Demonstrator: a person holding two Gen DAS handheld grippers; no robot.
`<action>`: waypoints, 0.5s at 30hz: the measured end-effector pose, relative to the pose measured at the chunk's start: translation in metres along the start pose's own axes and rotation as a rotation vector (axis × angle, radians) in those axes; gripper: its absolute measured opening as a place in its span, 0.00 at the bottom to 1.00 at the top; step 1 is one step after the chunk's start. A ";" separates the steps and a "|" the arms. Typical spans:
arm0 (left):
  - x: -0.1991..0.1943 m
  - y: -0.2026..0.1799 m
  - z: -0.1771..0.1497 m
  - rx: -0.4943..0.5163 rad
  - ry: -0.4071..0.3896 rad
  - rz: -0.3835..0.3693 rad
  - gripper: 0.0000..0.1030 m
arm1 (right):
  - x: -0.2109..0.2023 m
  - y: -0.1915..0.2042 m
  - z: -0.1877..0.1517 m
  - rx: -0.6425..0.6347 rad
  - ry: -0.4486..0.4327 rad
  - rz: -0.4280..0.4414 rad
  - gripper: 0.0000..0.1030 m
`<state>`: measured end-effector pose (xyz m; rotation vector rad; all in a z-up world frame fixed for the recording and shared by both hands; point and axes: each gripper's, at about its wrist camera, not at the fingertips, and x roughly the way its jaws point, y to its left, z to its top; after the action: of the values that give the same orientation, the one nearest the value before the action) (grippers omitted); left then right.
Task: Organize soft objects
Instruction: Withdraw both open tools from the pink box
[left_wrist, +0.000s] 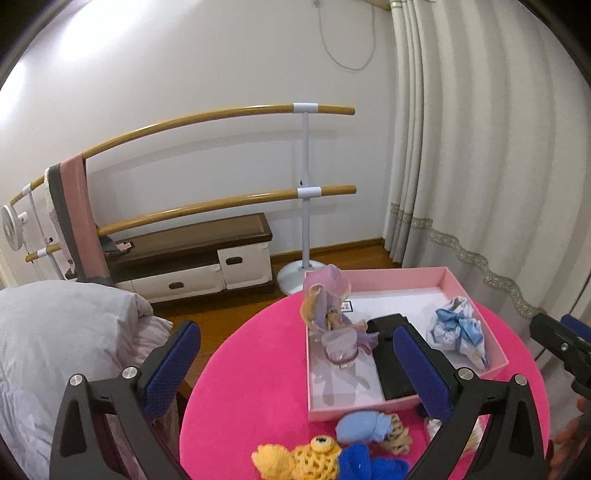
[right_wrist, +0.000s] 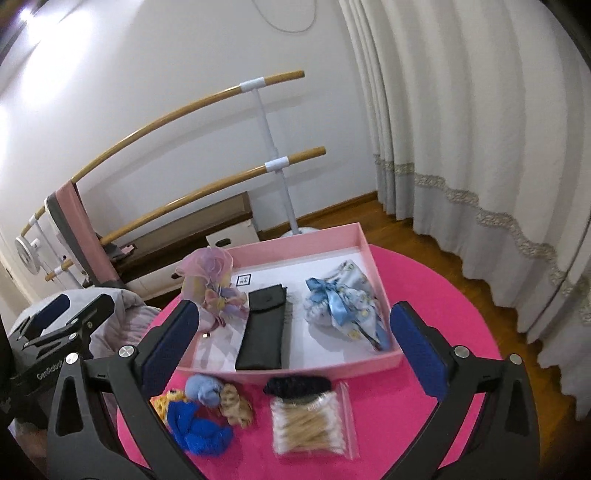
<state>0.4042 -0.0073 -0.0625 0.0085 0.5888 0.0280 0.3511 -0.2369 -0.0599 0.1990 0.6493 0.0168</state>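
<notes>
Left wrist view: the left hand-held gripper (left_wrist: 295, 354) fills the lower frame, its blue-padded fingers (left_wrist: 421, 373) spread wide with nothing between them. Beneath it lies the round pink worktop (left_wrist: 258, 369). Right of centre sits a pink tray (left_wrist: 376, 275). In the tray, at its left, is a lilac pouch (left_wrist: 332, 317); in the middle a black case (left_wrist: 388, 358), partly hidden by the right finger; at the right a blue-bowed bundle (left_wrist: 458, 328). On the worktop just in front of the tray, at lower centre, lie a pale blue sock (left_wrist: 364, 426), a tan scrunchie (left_wrist: 400, 435), a yellow knit toy (left_wrist: 299, 459) and a royal blue cloth (left_wrist: 369, 465), bunched close together. The right hand-held gripper (left_wrist: 561, 343) shows at the right edge. A grey quilt (left_wrist: 55, 332) lies at lower left.

Right wrist view: the right hand-held gripper (right_wrist: 295, 339) is likewise wide open and holds nothing. The tray (right_wrist: 295, 240) sits in mid-frame with the pouch (right_wrist: 210, 284) at left, the case (right_wrist: 262, 328) in the middle and the bundle (right_wrist: 343, 306) at right, each apart from the others. In front of the tray, at lower left, the sock (right_wrist: 203, 389) touches the scrunchie (right_wrist: 236, 406); the blue cloth (right_wrist: 195, 428) lies just below them, and the toy (right_wrist: 162, 402) is mostly behind the left finger. At lower centre a black scrunchie (right_wrist: 295, 386) rests at the top edge of a clear bag of cotton swabs (right_wrist: 312, 424). The left hand-held gripper (right_wrist: 66, 314) is at far left, over the quilt (right_wrist: 125, 306); this view does not show how far it is open.
</notes>
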 end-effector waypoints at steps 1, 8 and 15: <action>-0.006 0.000 -0.004 0.002 -0.006 0.003 1.00 | -0.005 0.002 -0.003 -0.010 -0.006 -0.012 1.00; -0.045 -0.005 -0.030 0.026 -0.019 0.014 1.00 | -0.034 0.012 -0.024 -0.058 -0.041 -0.077 1.00; -0.074 0.000 -0.047 0.026 -0.012 0.009 1.00 | -0.057 0.015 -0.051 -0.057 -0.045 -0.094 1.00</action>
<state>0.3165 -0.0093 -0.0605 0.0362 0.5770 0.0292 0.2759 -0.2174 -0.0625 0.1133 0.6119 -0.0595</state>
